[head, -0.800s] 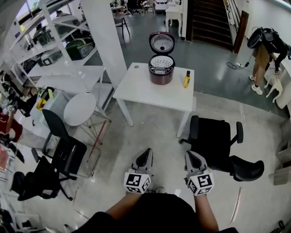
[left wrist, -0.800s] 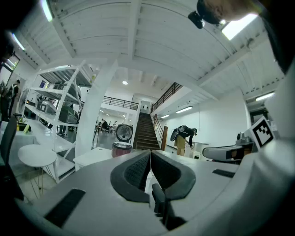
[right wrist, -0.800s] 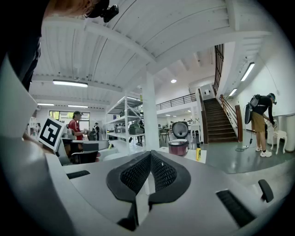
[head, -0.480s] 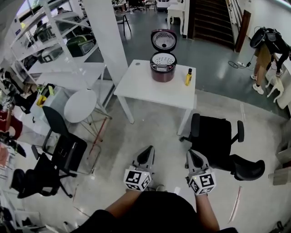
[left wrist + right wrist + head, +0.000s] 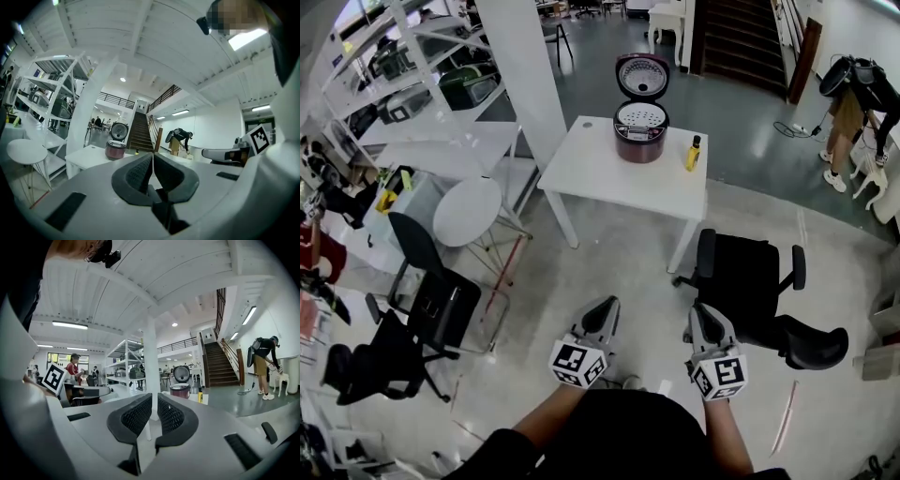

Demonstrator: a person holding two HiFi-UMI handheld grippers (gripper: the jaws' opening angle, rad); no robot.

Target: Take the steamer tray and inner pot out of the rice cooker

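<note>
Closed jaws, empty, on left gripper (image 5: 606, 306) and right gripper (image 5: 699, 309). Held low, well apart from white table (image 5: 600, 173), at its near side. On table's far edge: rice cooker (image 5: 639, 145), lid up, steamer tray (image 5: 640, 115) inside; yellow bottle (image 5: 694, 153) near.

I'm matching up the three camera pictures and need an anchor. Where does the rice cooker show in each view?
Head view: the rice cooker is at top centre, on the white table, lid open.
Left gripper view: small, left of centre.
Right gripper view: small, just right of centre.
Shared landmark: the yellow bottle stands just right of the cooker in all three.
</note>
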